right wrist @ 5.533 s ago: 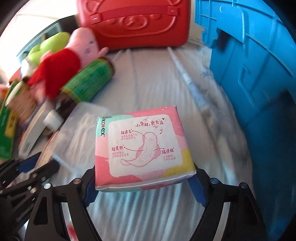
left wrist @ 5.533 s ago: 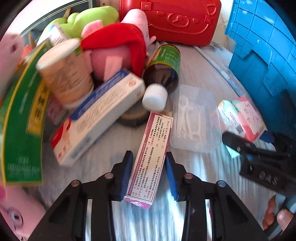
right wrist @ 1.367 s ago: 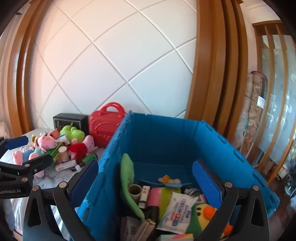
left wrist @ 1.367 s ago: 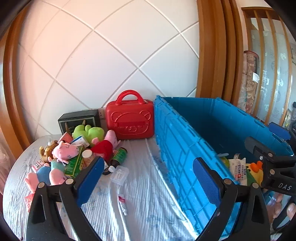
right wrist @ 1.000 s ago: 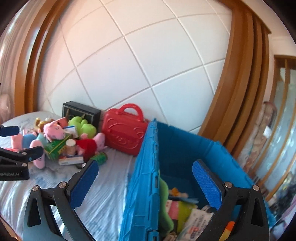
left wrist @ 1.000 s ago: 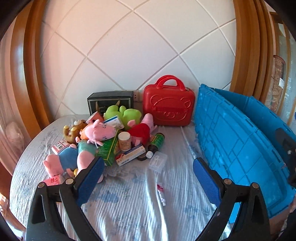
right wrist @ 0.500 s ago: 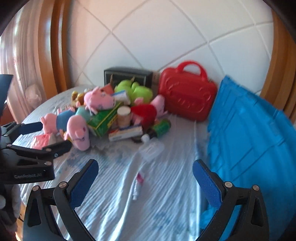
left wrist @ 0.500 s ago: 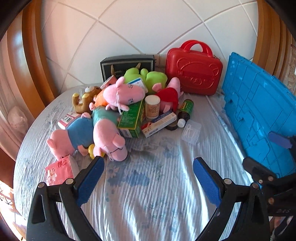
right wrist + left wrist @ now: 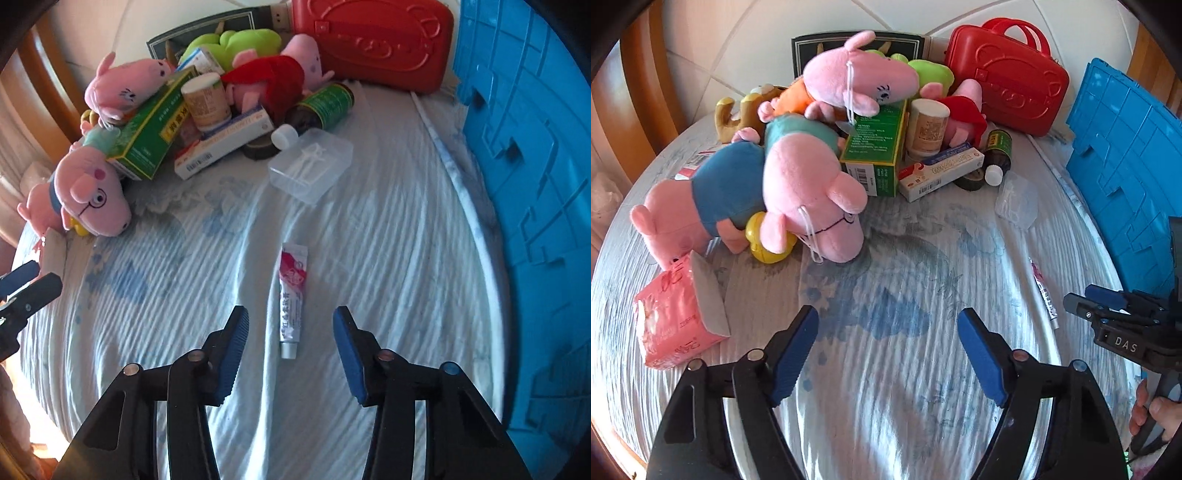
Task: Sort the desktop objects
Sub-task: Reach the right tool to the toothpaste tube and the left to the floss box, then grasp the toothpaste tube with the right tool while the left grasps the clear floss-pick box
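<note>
1. A blue crate [image 9: 535, 147] was seen along the right edge of the cloth-covered table [image 9: 388, 229], with a red case [image 9: 369, 40] behind the clutter.
2. A heap of plush pigs [image 9: 809, 192], a green box [image 9: 875, 147] and a white carton [image 9: 942, 171] was piled at the far left.
3. A pink tissue pack [image 9: 672, 317] was lying left of the left gripper [image 9: 886, 354], whose jaws were closing with only bare cloth between them.
4. A clear plastic box [image 9: 310, 164] was set beyond the tube.
5. A small ointment tube [image 9: 291, 295] was lying flat, its cap end between the right gripper [image 9: 290, 354]'s closing jaws, untouched by either pad.
</note>
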